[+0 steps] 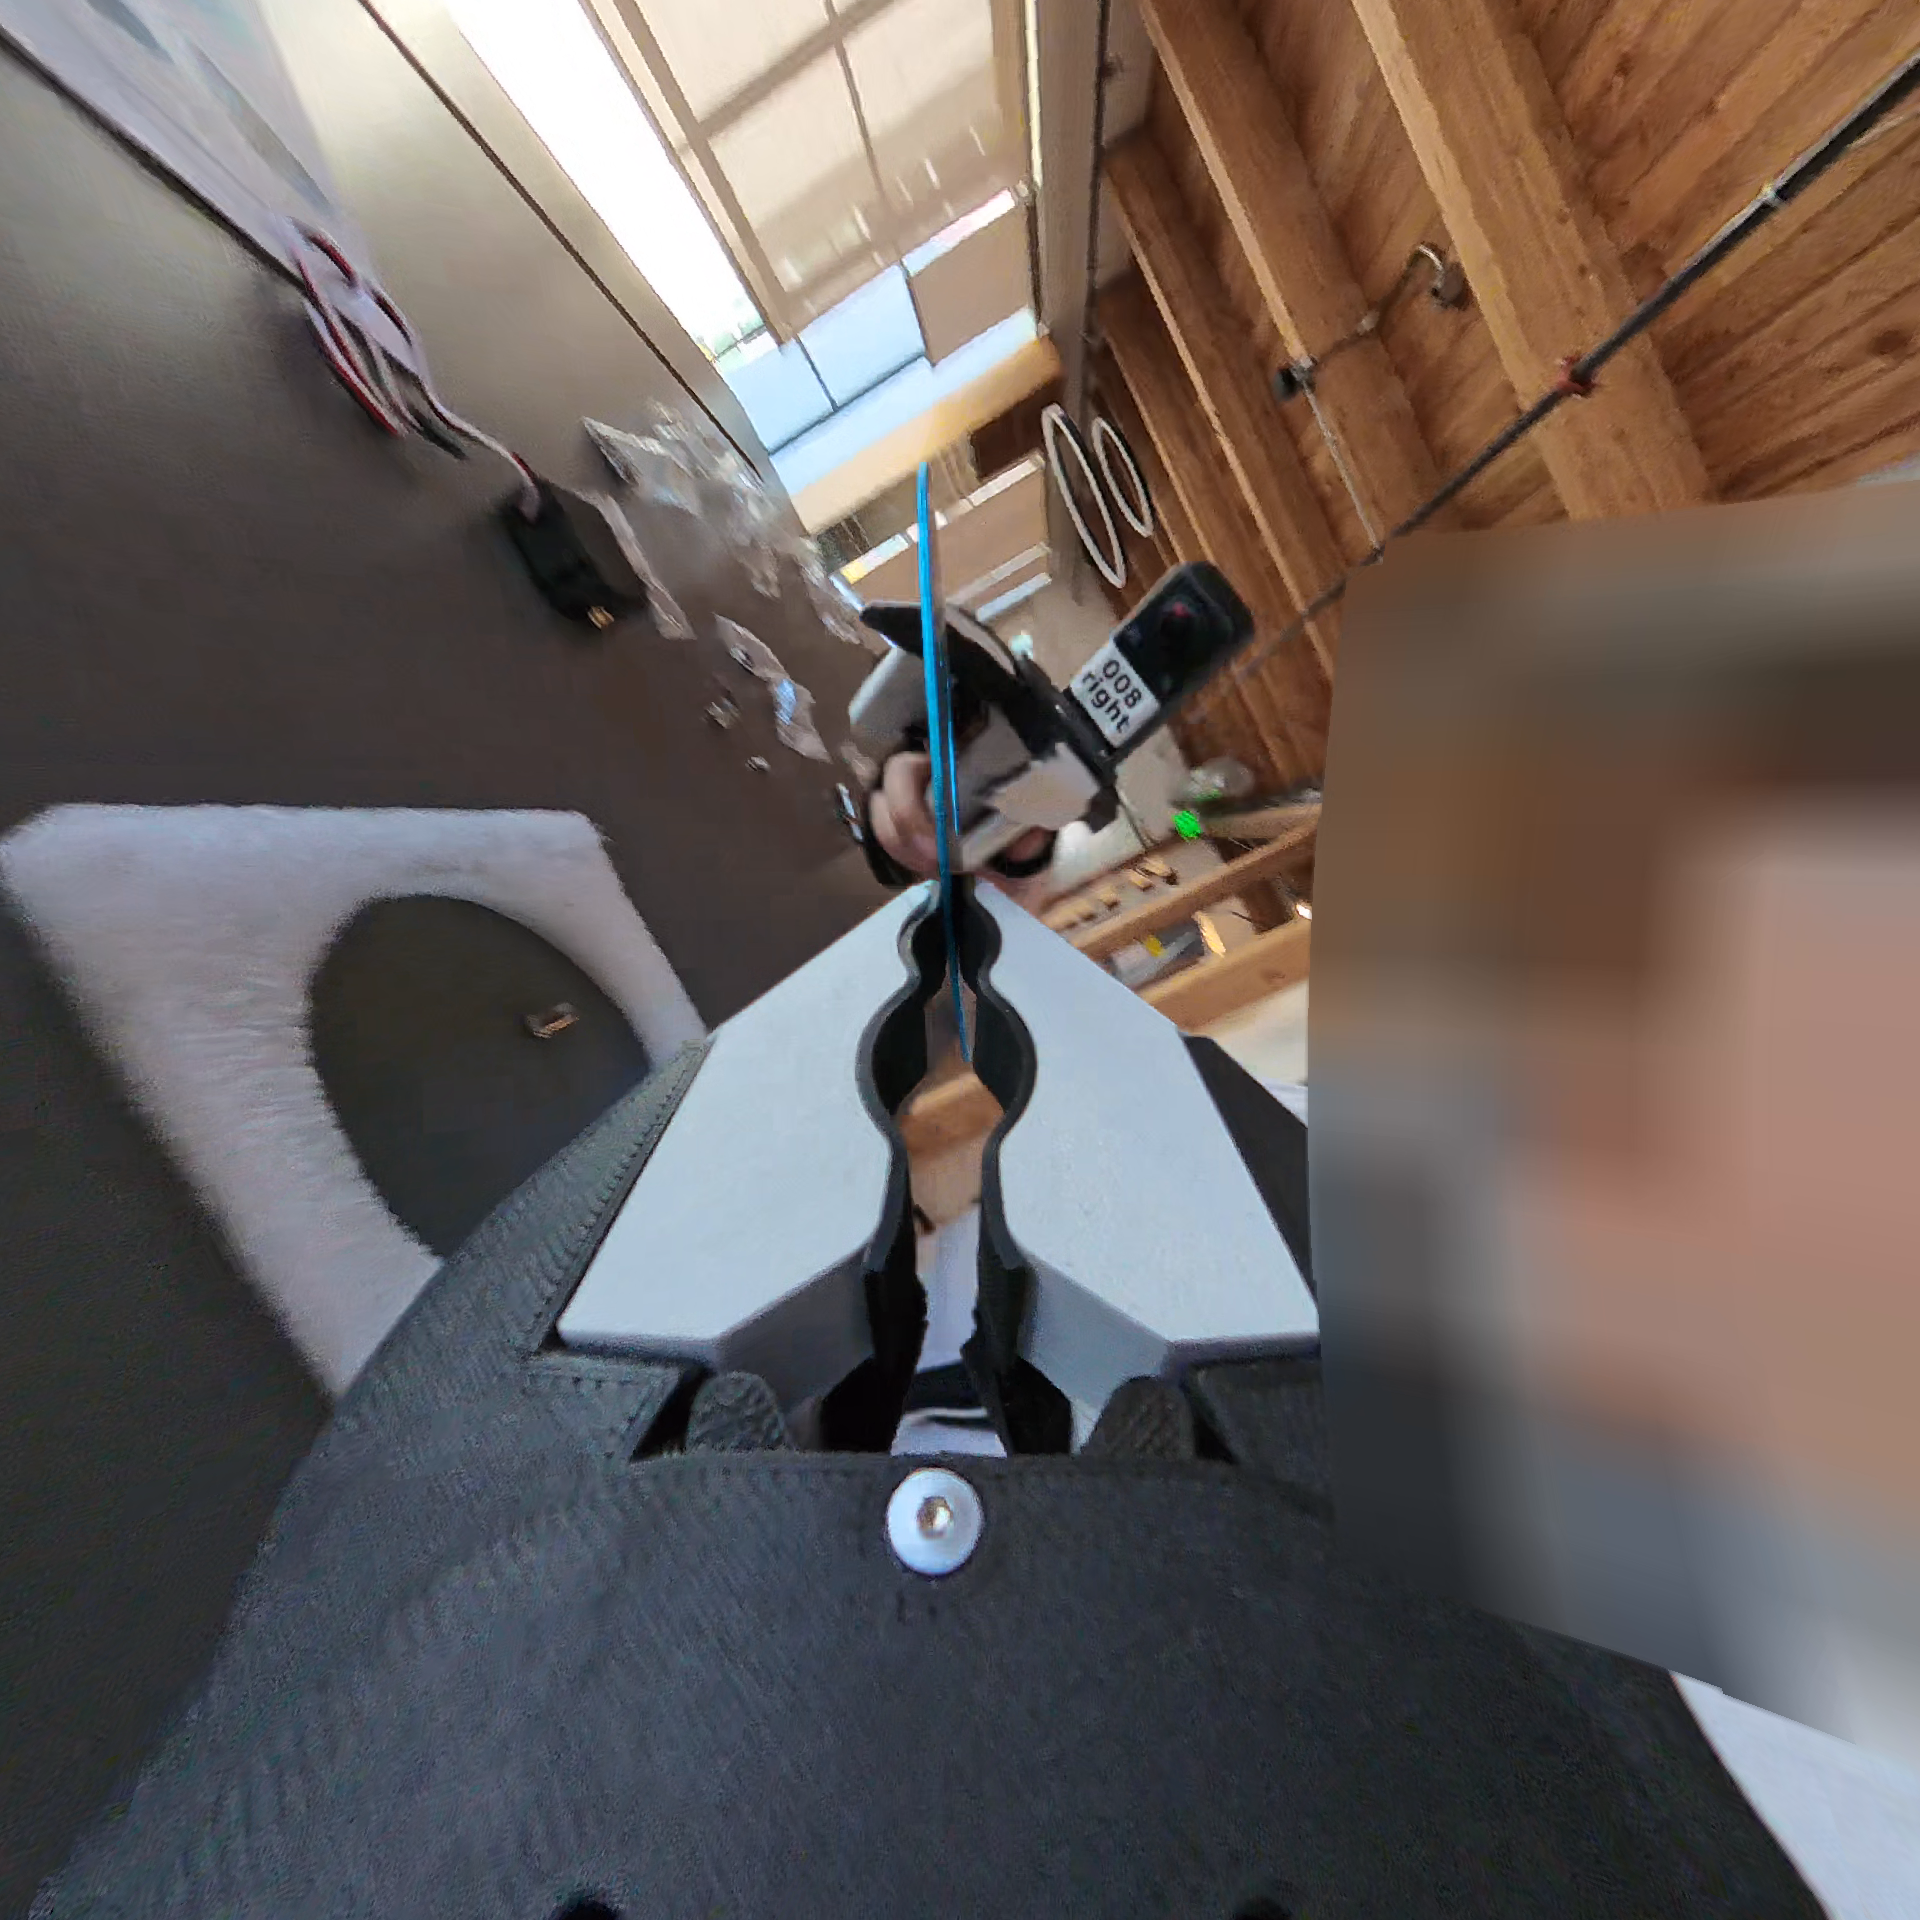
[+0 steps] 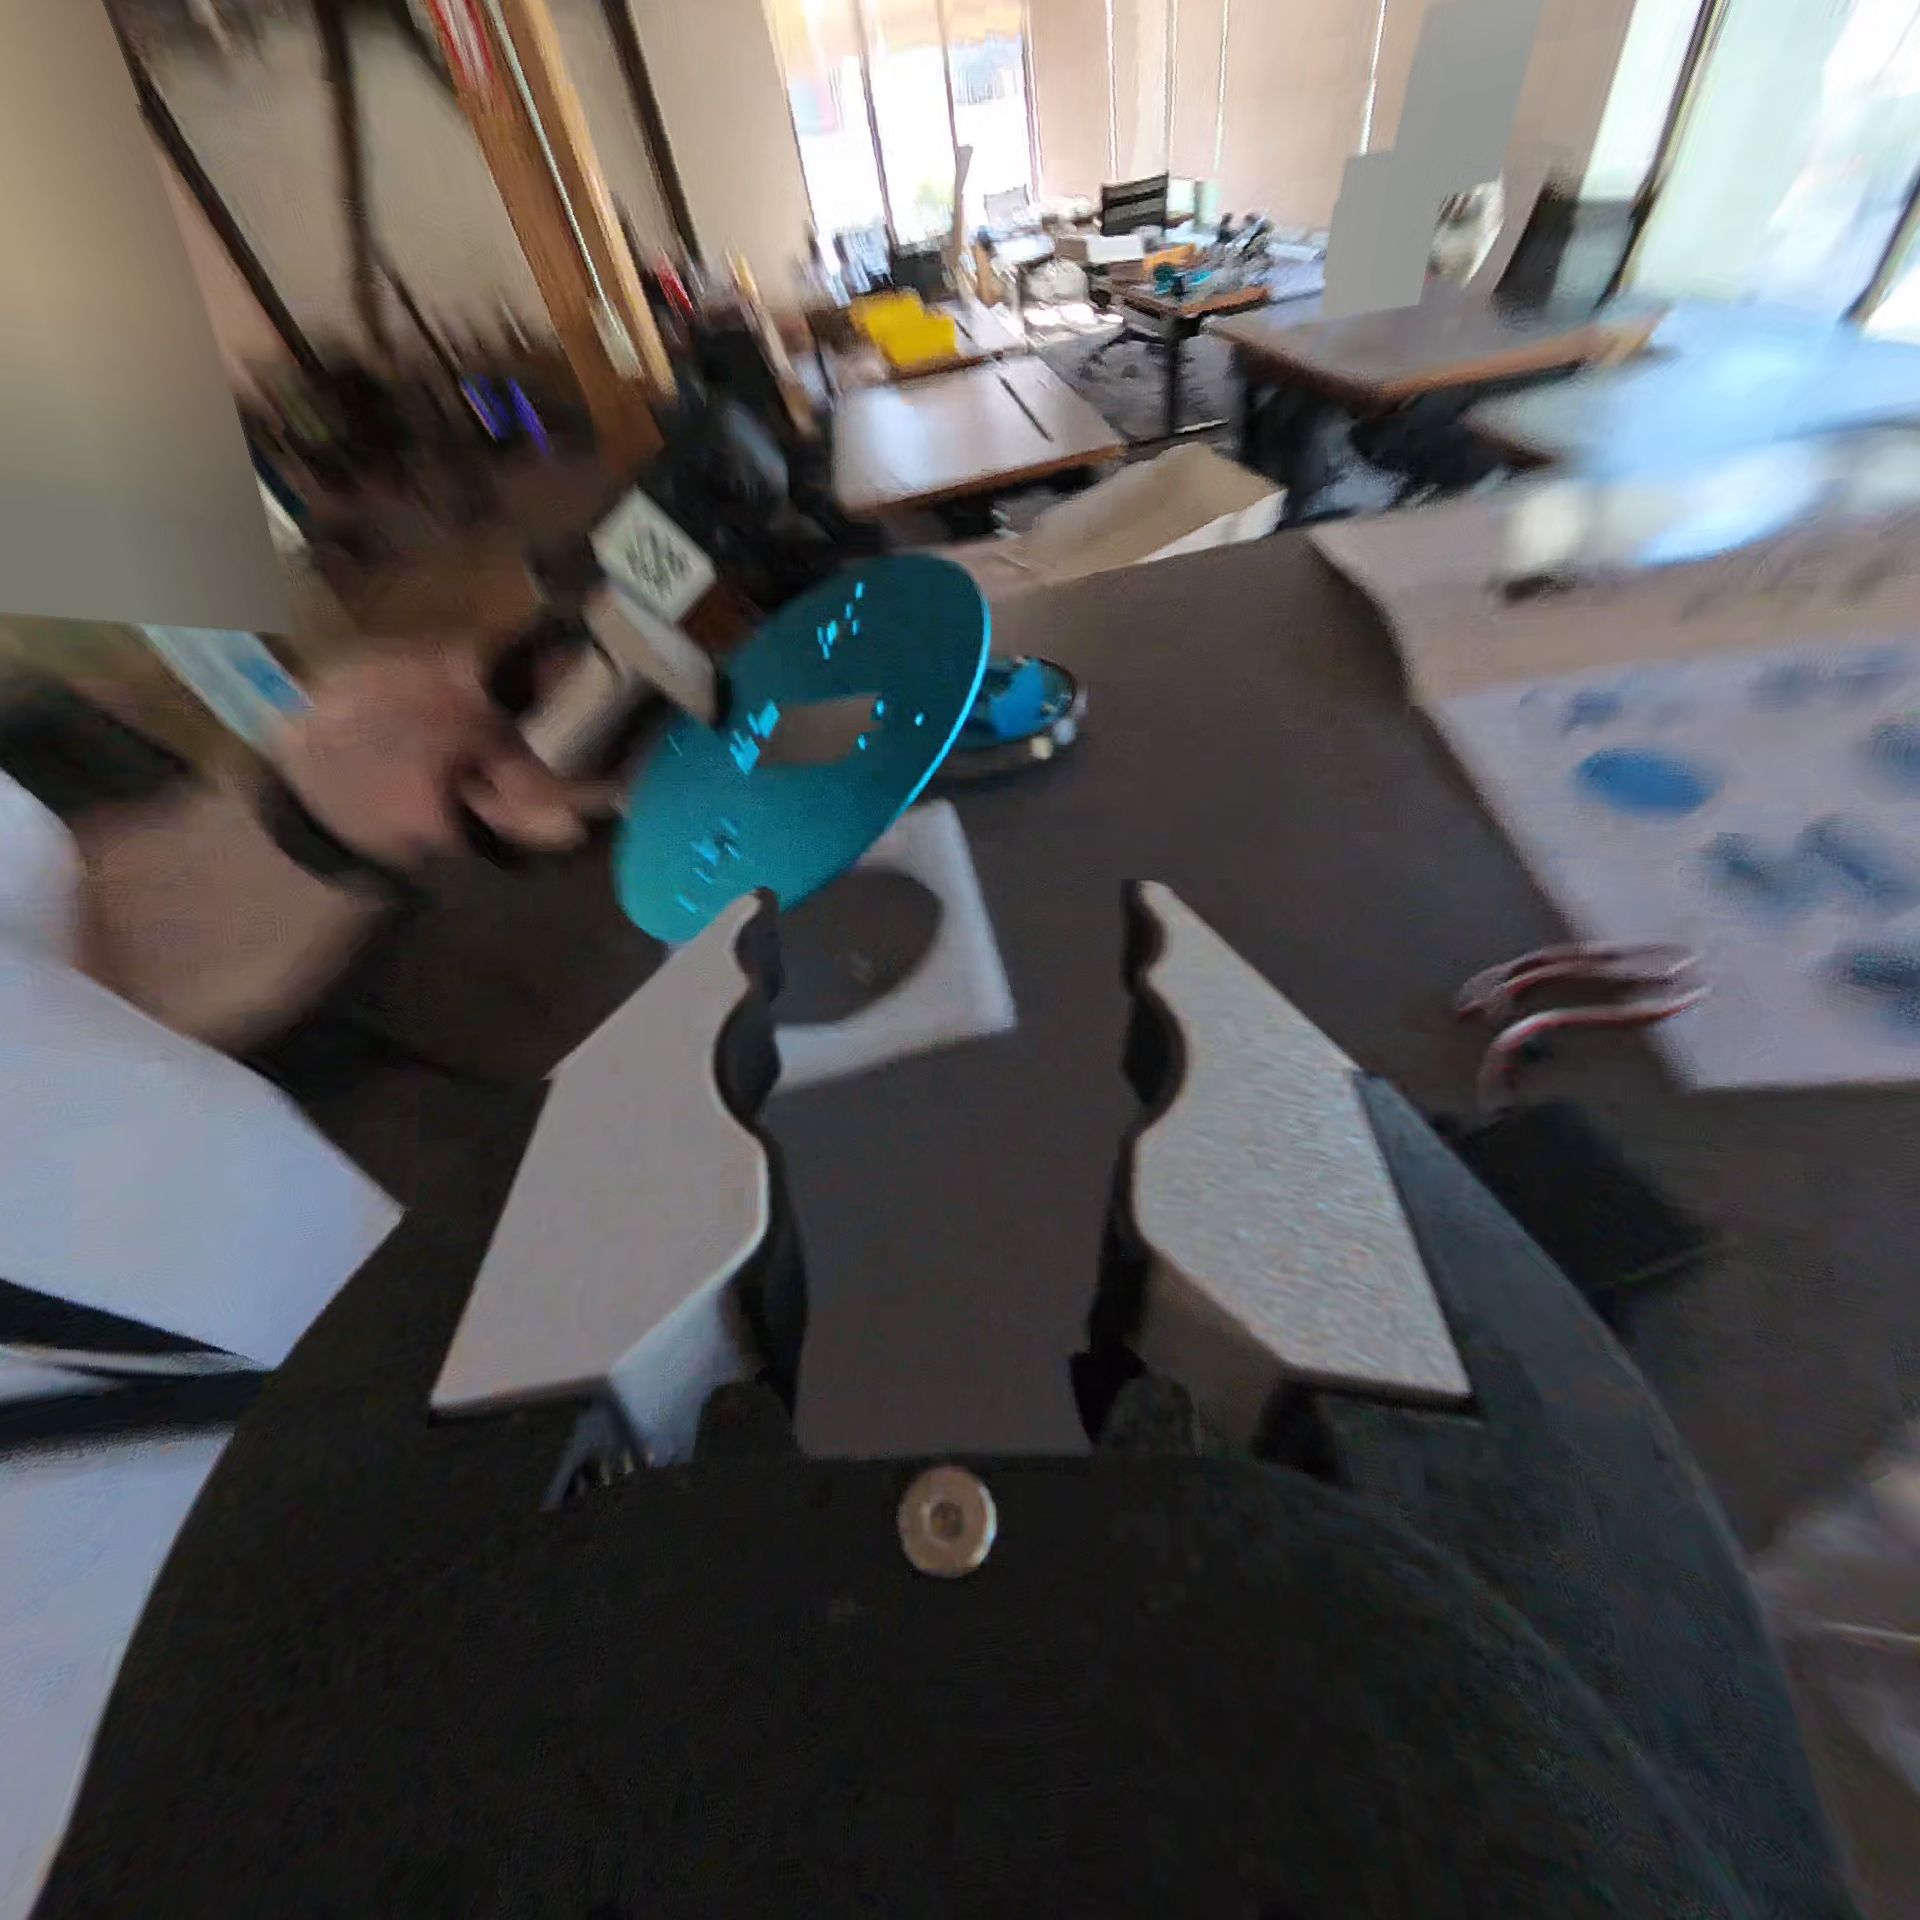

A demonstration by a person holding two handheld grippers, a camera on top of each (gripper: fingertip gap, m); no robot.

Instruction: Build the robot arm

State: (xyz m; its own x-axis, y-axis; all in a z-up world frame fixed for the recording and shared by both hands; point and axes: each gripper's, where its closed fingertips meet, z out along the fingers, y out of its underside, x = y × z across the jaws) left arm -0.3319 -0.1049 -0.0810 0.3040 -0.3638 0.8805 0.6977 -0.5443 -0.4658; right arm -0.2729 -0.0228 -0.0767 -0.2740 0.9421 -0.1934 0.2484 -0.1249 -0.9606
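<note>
My left gripper [image 1: 948, 904] is shut on the rim of a thin blue round plate [image 1: 932, 675], seen edge-on and held up in the air. In the right wrist view the same plate [image 2: 800, 738] shows its face, with a cut-out in the middle and small holes. It is held from the left by the blurred left gripper [image 2: 623, 665] and a hand. My right gripper [image 2: 945, 914] is open and empty, its left fingertip just below the plate's lower edge. It also shows in the left wrist view [image 1: 997, 748], behind the plate.
A white foam pad [image 2: 966, 977] with a round hole lies on the dark table [image 2: 1247, 779] under the plate; it also shows in the left wrist view [image 1: 187, 935]. A blue part [image 2: 1023, 696] sits behind. Red-white wires [image 2: 1579, 987], a black box [image 2: 1569, 1195] and a printed sheet [image 2: 1714, 831] lie right.
</note>
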